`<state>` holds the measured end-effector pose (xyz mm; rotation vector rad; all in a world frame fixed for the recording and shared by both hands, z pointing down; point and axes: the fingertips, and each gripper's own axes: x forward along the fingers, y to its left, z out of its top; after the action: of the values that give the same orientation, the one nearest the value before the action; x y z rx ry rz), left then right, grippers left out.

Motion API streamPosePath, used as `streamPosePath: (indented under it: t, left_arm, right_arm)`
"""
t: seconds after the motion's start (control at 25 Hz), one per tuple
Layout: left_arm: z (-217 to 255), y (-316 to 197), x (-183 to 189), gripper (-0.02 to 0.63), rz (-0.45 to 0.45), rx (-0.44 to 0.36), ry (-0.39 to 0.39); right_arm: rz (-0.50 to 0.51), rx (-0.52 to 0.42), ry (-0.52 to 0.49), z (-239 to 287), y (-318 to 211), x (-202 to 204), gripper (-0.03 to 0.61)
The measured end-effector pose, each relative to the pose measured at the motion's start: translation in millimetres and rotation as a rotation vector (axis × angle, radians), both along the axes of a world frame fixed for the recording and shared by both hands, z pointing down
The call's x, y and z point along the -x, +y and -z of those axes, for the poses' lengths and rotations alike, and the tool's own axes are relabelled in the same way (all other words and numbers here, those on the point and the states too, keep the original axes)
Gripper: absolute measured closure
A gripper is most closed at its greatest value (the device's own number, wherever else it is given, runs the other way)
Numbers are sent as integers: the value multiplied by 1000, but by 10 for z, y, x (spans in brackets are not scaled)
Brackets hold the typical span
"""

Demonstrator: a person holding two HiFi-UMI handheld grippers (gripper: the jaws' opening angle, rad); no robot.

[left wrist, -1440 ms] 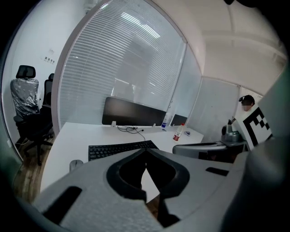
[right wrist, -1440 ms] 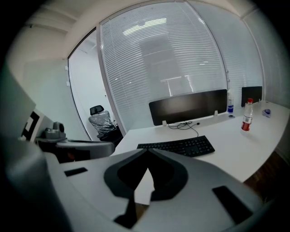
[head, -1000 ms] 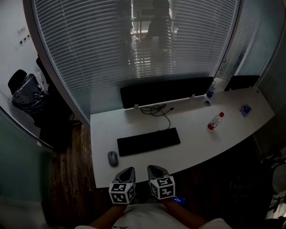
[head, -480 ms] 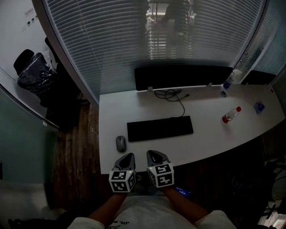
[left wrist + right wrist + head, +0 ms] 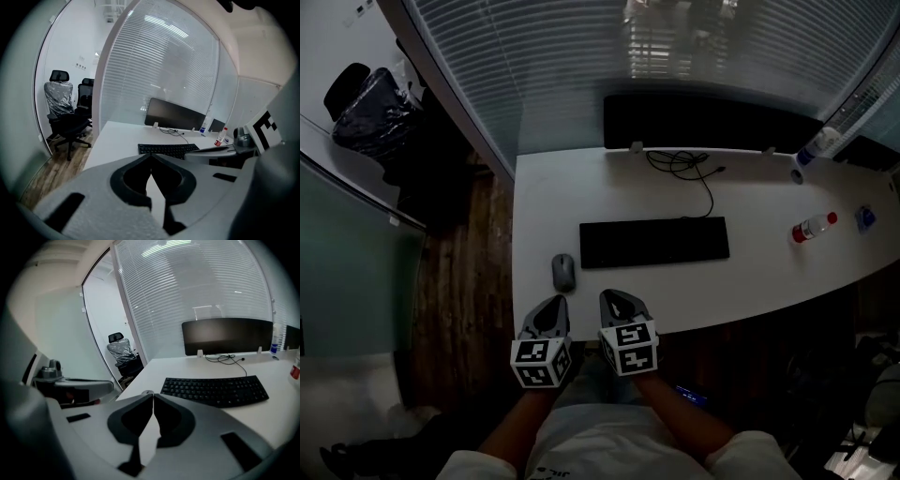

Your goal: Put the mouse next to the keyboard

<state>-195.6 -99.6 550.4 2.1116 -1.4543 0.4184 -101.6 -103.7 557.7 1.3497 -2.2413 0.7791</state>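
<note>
Just left of keyboard (image 5: pixel 654 242) lies mouse (image 5: pixel 563 272).

No text, number or brand can be read anywhere. The marker cube (image 5: pixel 542 363) on the left gripper (image 5: pixel 553 302) and its twin on the right gripper (image 5: pixel 609 298) carry black-and-white square patterns, not letters or digits. The key legends of the keyboard (image 5: pixel 654 242) are too small to tell, as is the label of the bottle (image 5: pixel 814 228) at the right of the desk (image 5: pixel 546 192). A scrap of print on the person's shirt (image 5: pixel 581 450), at the near edge, is illegible
</note>
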Motion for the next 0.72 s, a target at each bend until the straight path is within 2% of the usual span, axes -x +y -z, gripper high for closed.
streamPosePath:
  t: [0.28,0.36,0.56,0.72]
  left_arm:
    - [-234,-43,411,609,14,37,-14]
    - [-311,-43,476,607,10,44,-5]
    - [-444,-39,564,608,-14,58,-1]
    - [-523,-52,685,608,-7,72,-3]
  right_arm:
    - [-36,32,32,-420,-231,351,564]
    - [-32,52,30,-530,-257,474,489]
    - [-49,108,25,-854,-308,657,429]
    - [-52,153,20,-1049,-387,808,335]
